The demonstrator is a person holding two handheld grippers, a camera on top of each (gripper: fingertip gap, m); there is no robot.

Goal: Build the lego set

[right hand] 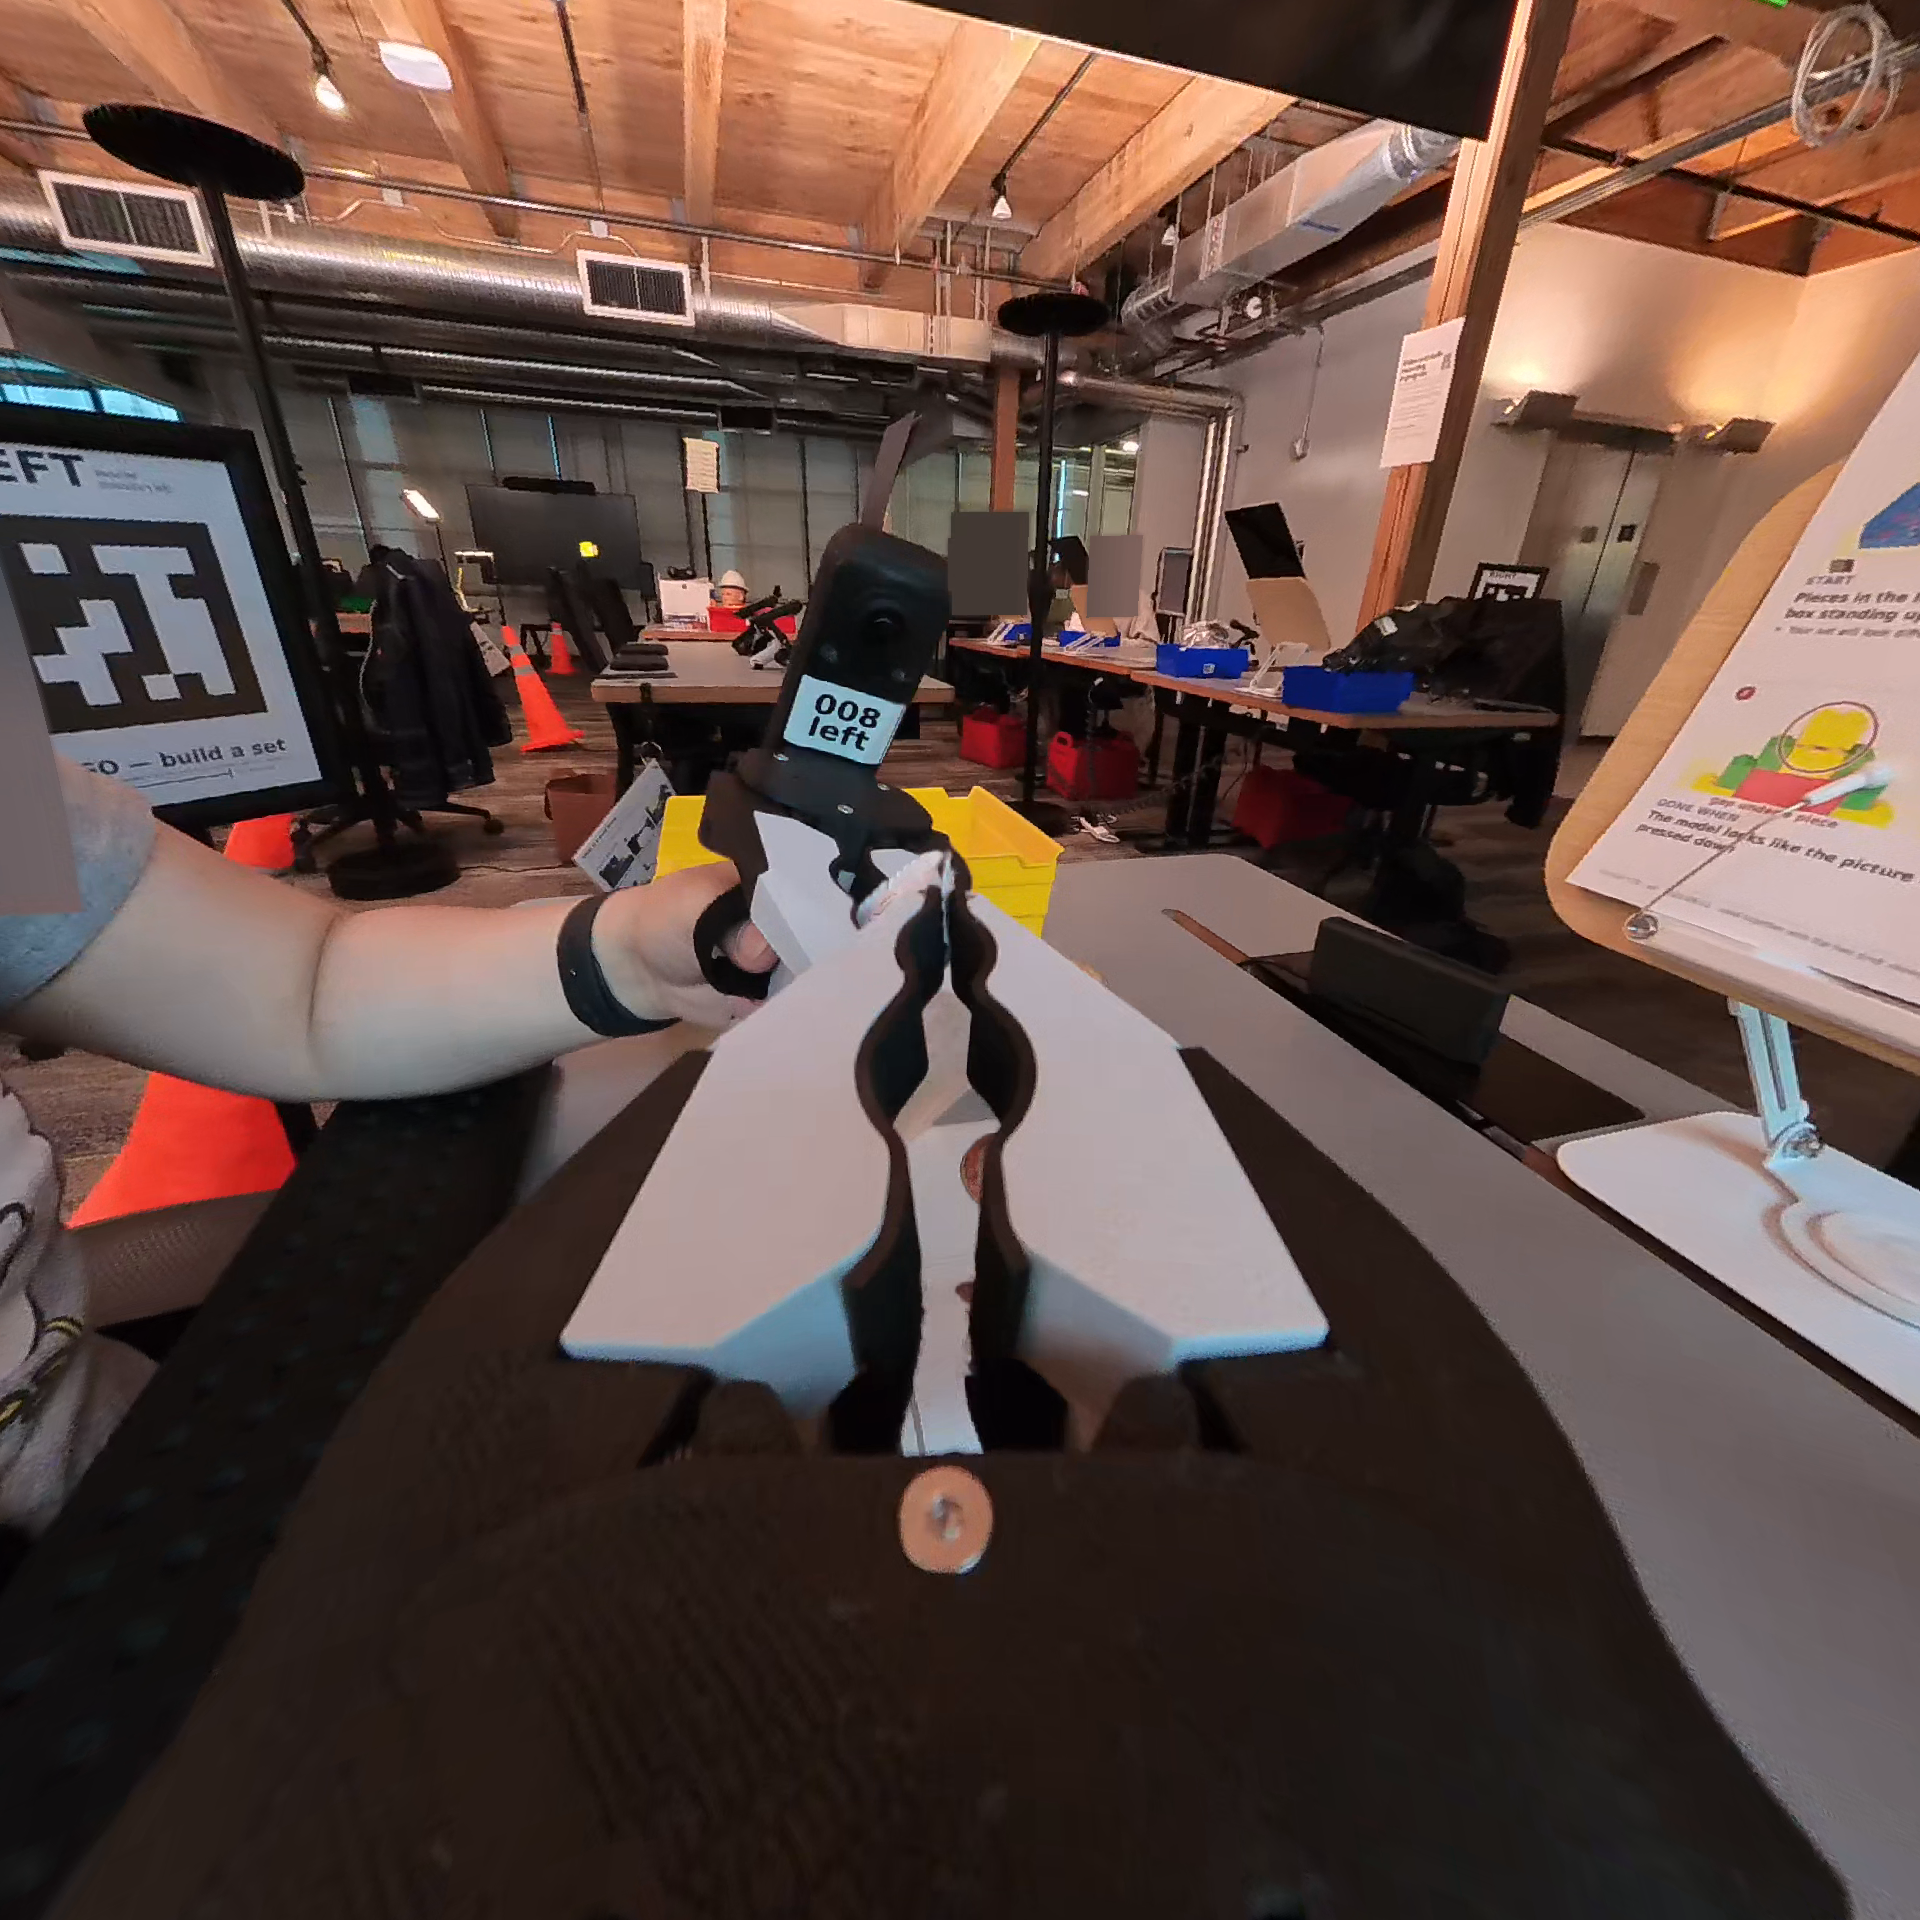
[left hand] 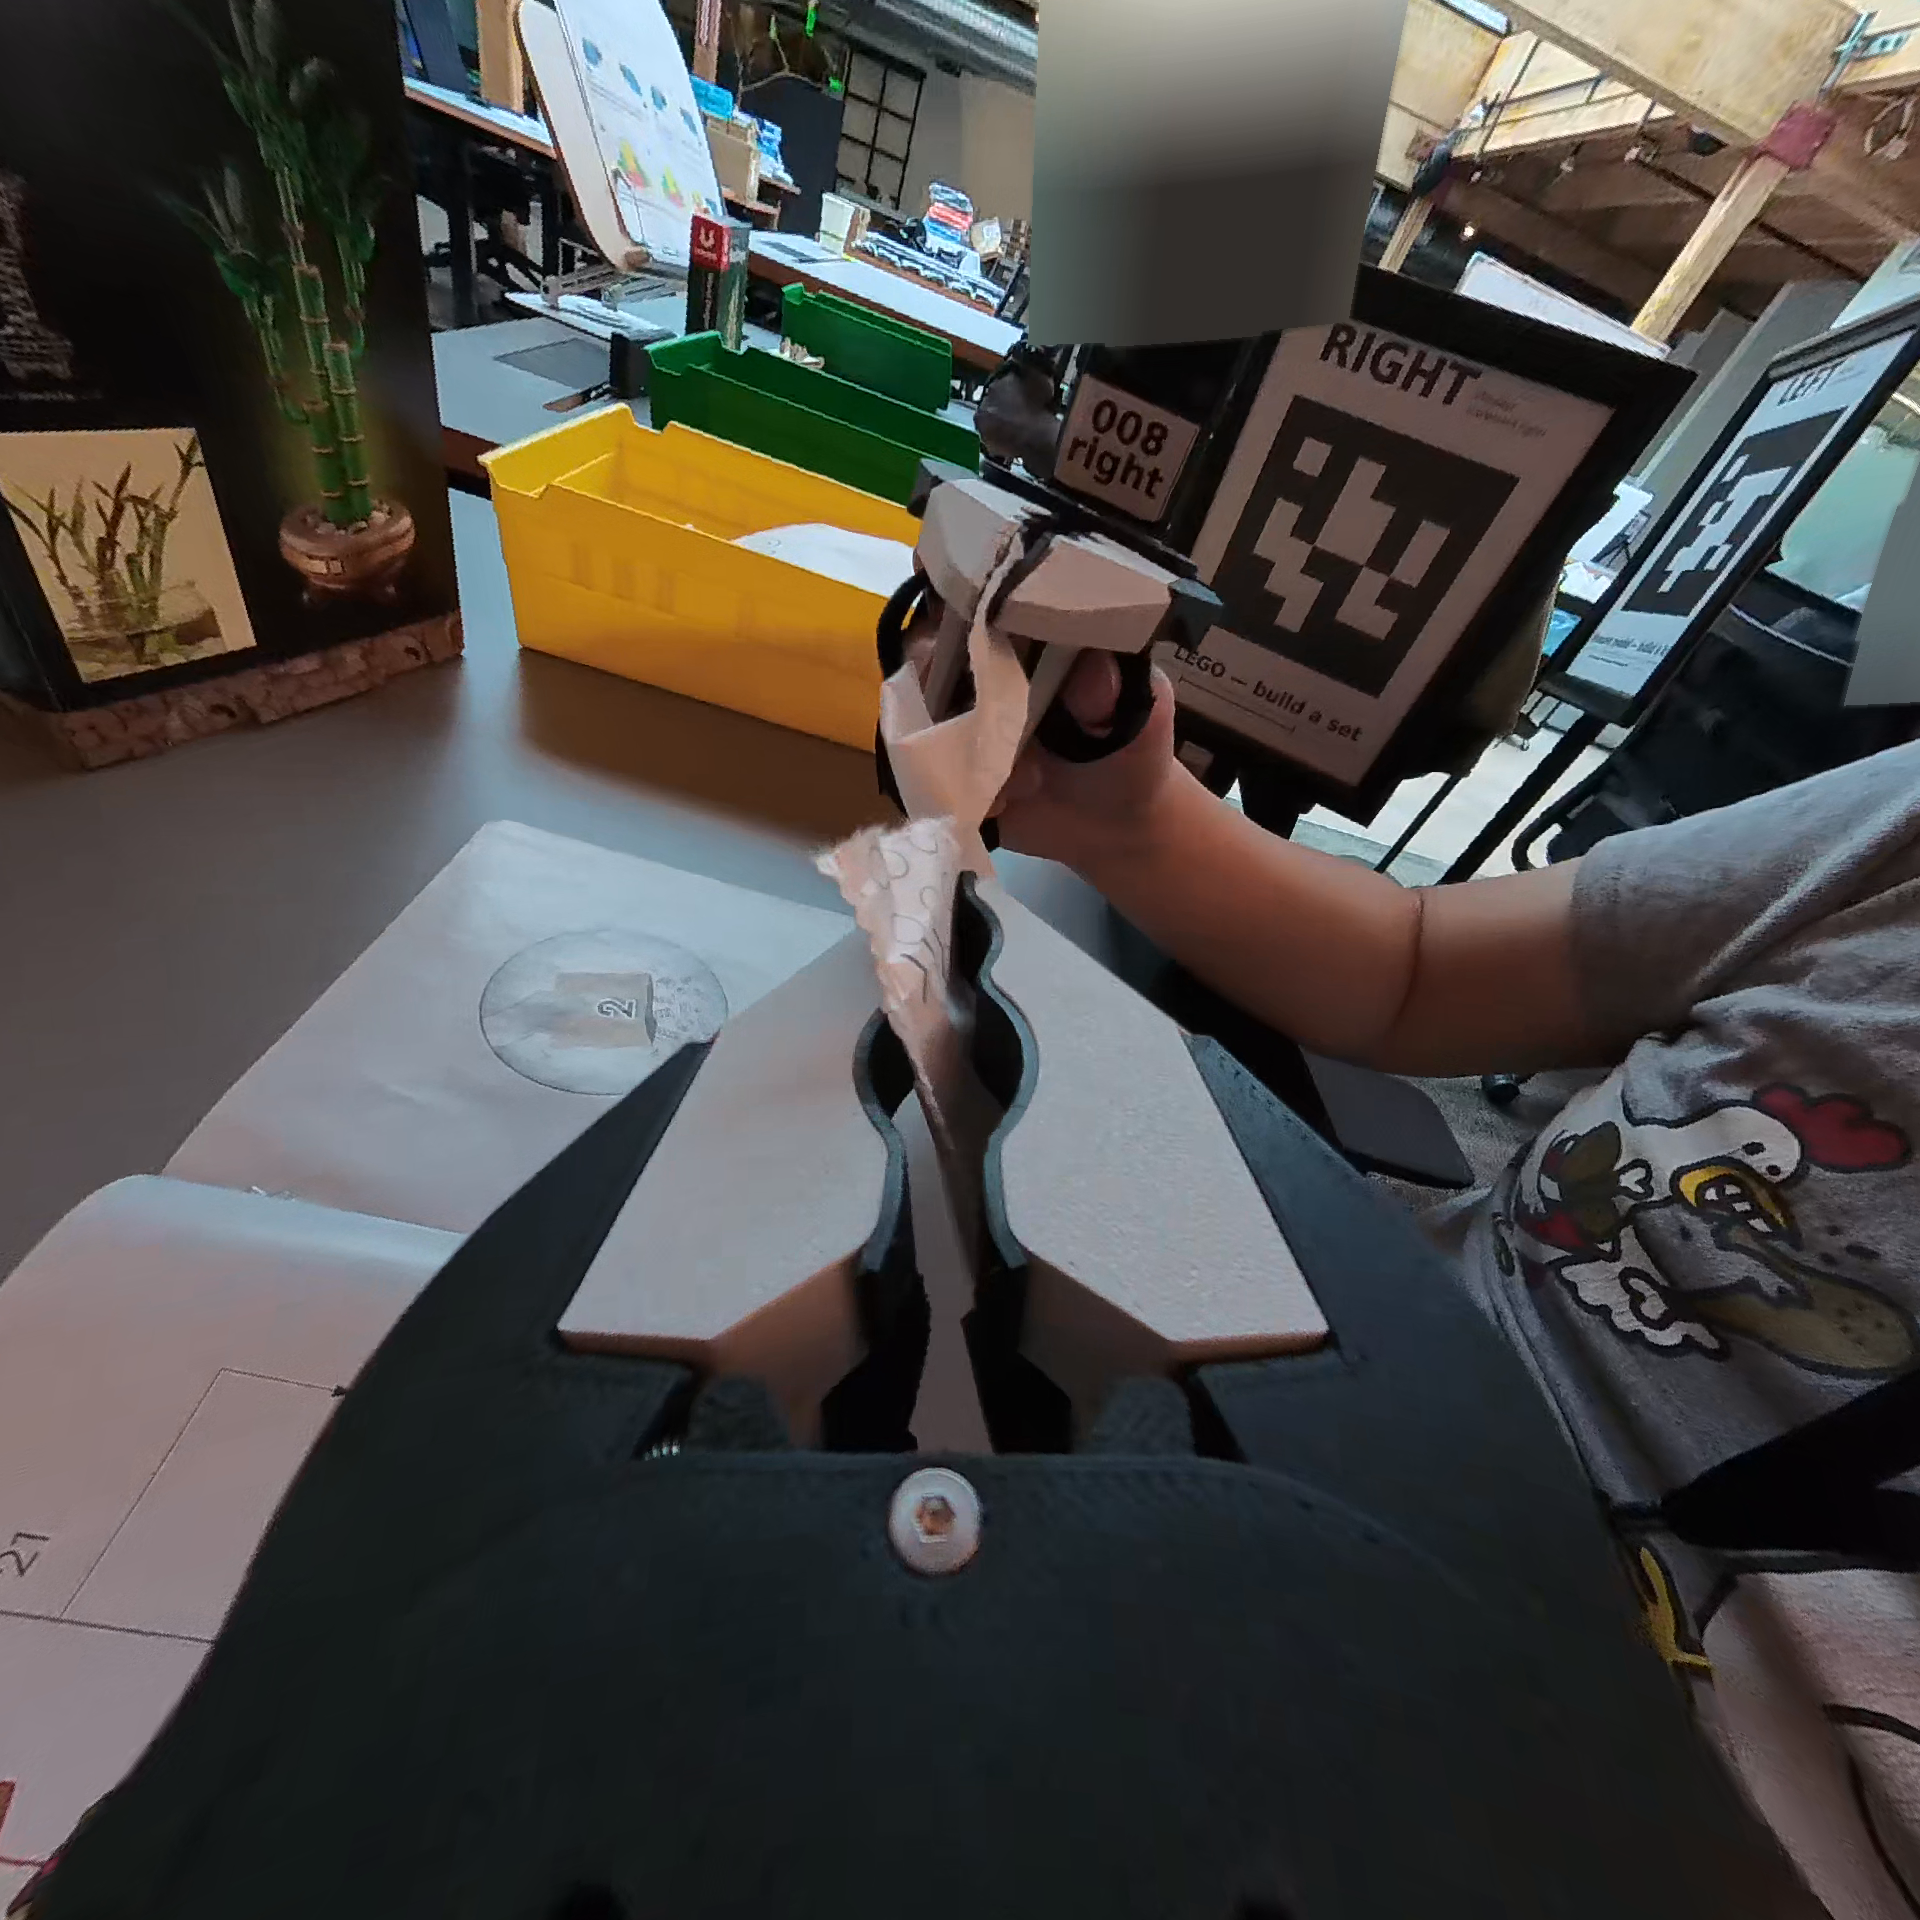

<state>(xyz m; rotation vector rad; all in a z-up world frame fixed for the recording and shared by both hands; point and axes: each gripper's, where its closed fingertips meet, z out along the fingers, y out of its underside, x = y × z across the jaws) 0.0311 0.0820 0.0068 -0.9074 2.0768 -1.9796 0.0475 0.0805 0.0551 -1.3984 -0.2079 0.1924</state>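
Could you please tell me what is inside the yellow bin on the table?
In the yellow bin a white paper-like item shows at the right end. The bin's near wall hides its floor, so any bricks below cannot be seen.

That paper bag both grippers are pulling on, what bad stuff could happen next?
1. The paper bag is stretched between the left gripper and the right gripper, held up above the table. If it rips suddenly, any pieces inside could scatter instead of landing in the yellow bin.
2. Only a thin edge is pinched, so it may slip out.
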